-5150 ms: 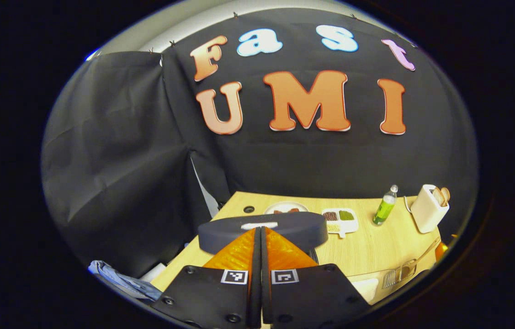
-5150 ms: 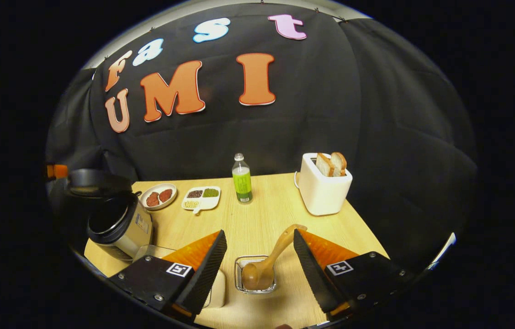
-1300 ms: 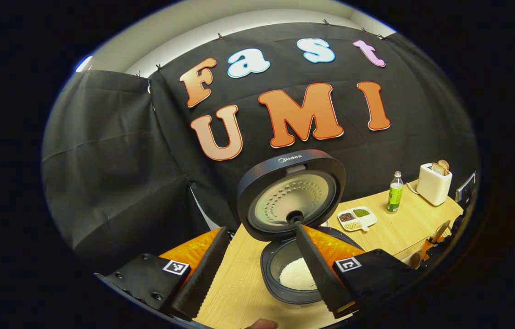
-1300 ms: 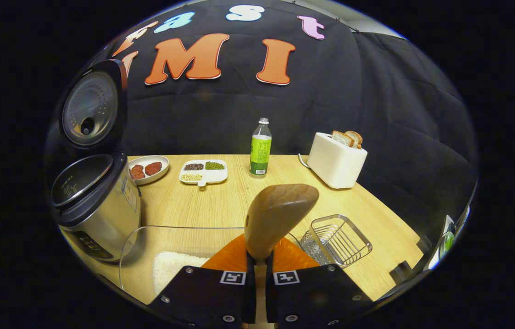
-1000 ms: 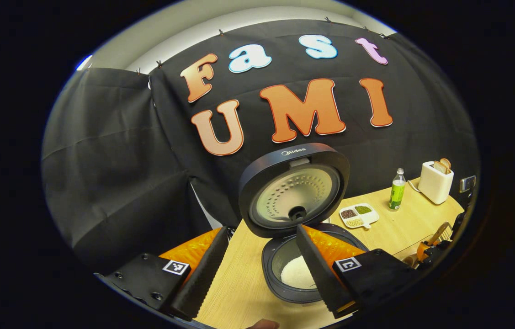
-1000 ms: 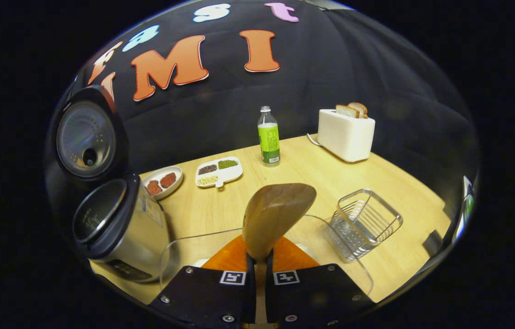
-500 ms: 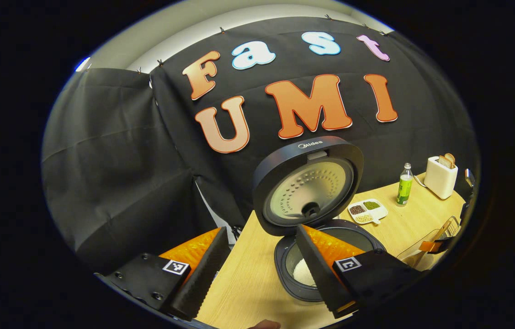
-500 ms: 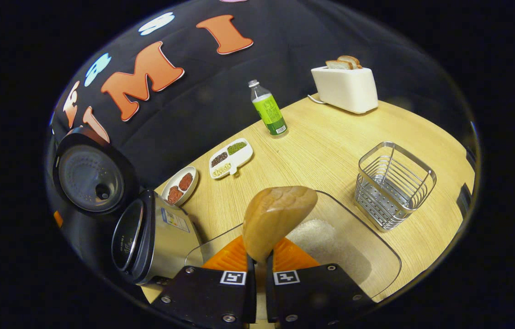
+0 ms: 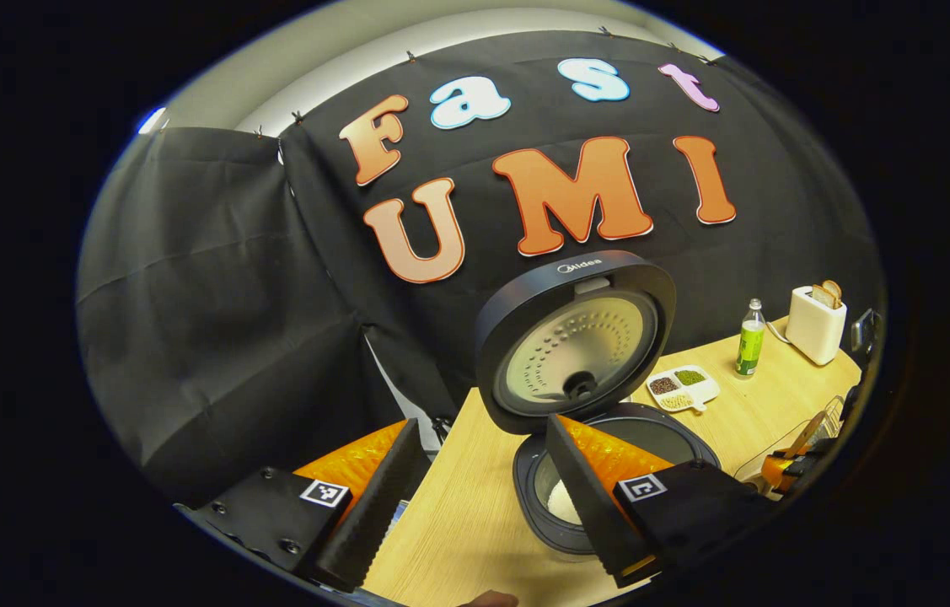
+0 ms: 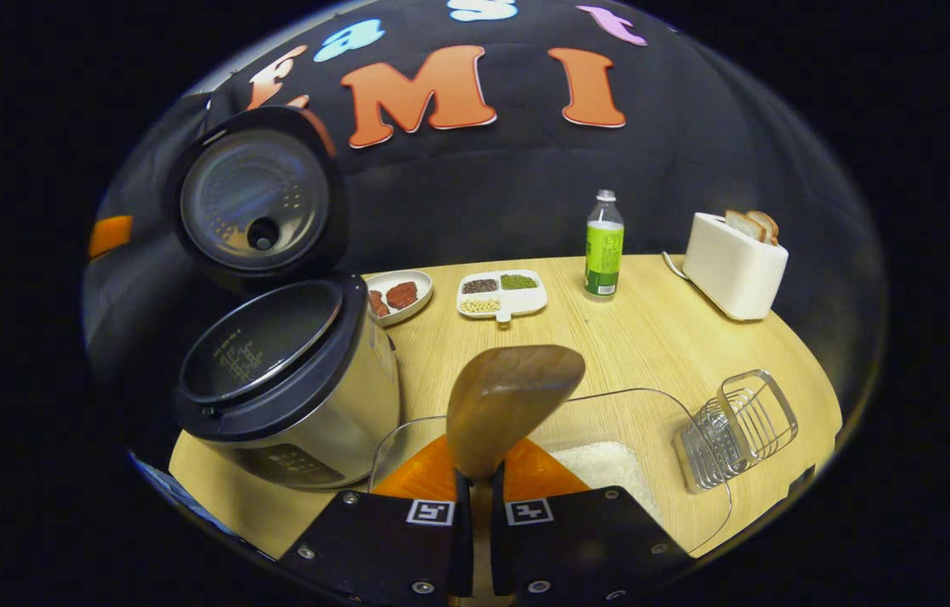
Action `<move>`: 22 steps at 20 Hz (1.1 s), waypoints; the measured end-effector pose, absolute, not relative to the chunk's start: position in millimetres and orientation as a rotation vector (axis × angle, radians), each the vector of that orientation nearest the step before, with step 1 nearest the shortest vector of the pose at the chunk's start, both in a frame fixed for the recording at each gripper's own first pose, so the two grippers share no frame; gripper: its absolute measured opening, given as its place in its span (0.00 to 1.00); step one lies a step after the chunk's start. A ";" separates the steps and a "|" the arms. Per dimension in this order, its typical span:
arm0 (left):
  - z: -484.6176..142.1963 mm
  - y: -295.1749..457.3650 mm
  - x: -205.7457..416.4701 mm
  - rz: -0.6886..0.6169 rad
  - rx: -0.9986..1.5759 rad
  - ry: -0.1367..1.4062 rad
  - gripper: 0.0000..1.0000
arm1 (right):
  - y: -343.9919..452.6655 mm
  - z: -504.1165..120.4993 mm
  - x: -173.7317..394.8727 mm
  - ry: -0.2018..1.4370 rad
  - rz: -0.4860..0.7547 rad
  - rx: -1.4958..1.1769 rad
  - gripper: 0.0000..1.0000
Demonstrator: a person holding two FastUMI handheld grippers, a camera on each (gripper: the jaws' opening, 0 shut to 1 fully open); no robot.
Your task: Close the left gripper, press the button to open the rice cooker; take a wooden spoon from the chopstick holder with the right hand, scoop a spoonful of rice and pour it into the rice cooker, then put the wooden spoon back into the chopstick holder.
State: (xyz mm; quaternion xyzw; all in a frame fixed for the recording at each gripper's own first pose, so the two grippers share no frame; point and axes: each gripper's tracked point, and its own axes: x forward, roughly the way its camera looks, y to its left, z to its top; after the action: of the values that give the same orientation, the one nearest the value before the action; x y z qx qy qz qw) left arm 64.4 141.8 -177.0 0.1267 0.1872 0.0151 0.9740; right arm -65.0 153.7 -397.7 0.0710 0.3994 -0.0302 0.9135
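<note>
Over the table [image 10: 660, 337], right gripper [image 10: 475, 485] clamps the wooden spoon [image 10: 508, 400] seemingly upright, bowl topmost; left gripper [image 9: 479, 497] gapes.

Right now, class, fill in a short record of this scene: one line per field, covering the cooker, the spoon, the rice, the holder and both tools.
Cooker: lid up, pot open, some rice inside
Spoon: wooden spoon clamped by its handle in the right tool, bowl raised; whether it carries rice cannot be told
Rice: white heap in the clear tray, right of the cooker
Holder: wire holder with nothing in it, right of the tray
Left tool: left tool open, holding nothing, before the cooker
Table: plate, divided dish, bottle, toaster at the back
</note>
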 end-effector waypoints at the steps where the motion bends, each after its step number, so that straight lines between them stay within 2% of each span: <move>1: -177.0 142.7 64.2 0.032 0.256 0.375 0.93 | 152.7 -400.5 -66.0 0.837 -0.082 0.197 0.08; 2: -176.4 143.0 61.9 0.032 0.255 0.374 1.00 | 147.3 -402.1 -66.1 0.852 -0.097 0.251 0.08; 3: -176.0 143.0 60.4 0.031 0.256 0.374 1.00 | 145.5 -404.0 -66.0 0.873 -0.107 0.320 0.08; 5: -176.0 143.4 59.4 0.028 0.264 0.378 1.00 | 147.4 -405.0 -67.2 0.898 -0.090 0.458 0.08; 6: -175.3 145.3 57.3 0.030 0.269 0.378 0.93 | 150.0 -404.1 -66.9 0.902 -0.067 0.508 0.08; 7: -172.8 146.8 57.2 0.029 0.272 0.374 0.93 | 152.5 -404.4 -66.7 0.909 -0.042 0.535 0.08; 8: -171.8 147.2 56.4 0.027 0.275 0.372 1.00 | 151.9 -404.9 -65.7 0.910 -0.017 0.529 0.08; 9: -171.2 146.5 56.1 0.022 0.280 0.372 0.93 | 151.8 -404.5 -64.5 0.902 -0.011 0.519 0.08; 10: -171.0 146.9 56.4 0.018 0.289 0.372 1.00 | 155.0 -404.3 -64.1 0.901 0.000 0.523 0.08; 11: -170.1 147.5 57.7 0.015 0.294 0.371 1.00 | 157.2 -404.6 -64.5 0.907 0.008 0.533 0.08; 12: -170.5 147.1 59.1 0.012 0.293 0.370 0.93 | 160.0 -406.6 -65.0 0.916 0.020 0.565 0.08; 13: -170.5 144.7 60.0 0.007 0.287 0.370 1.00 | 160.7 -409.0 -65.5 0.925 0.027 0.598 0.08; 14: -170.5 143.1 59.4 0.002 0.283 0.369 0.93 | 163.1 -411.0 -66.3 0.937 0.039 0.645 0.08; 15: -169.6 141.7 59.9 -0.001 0.283 0.367 1.00 | 162.8 -411.4 -68.4 0.946 0.041 0.688 0.08; 16: -169.4 141.4 60.8 -0.002 0.283 0.364 0.93 | 163.0 -410.7 -69.3 0.949 0.045 0.740 0.08; 22: -172.3 137.7 60.6 0.008 0.266 0.376 0.93 | 153.1 -407.3 -67.1 0.946 0.060 0.896 0.08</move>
State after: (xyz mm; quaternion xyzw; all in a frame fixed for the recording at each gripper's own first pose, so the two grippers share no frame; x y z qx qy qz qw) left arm 60.6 137.7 -172.3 0.1317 0.1866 0.0037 0.9736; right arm -67.1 153.1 -407.3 0.4169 0.4401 0.0277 0.7948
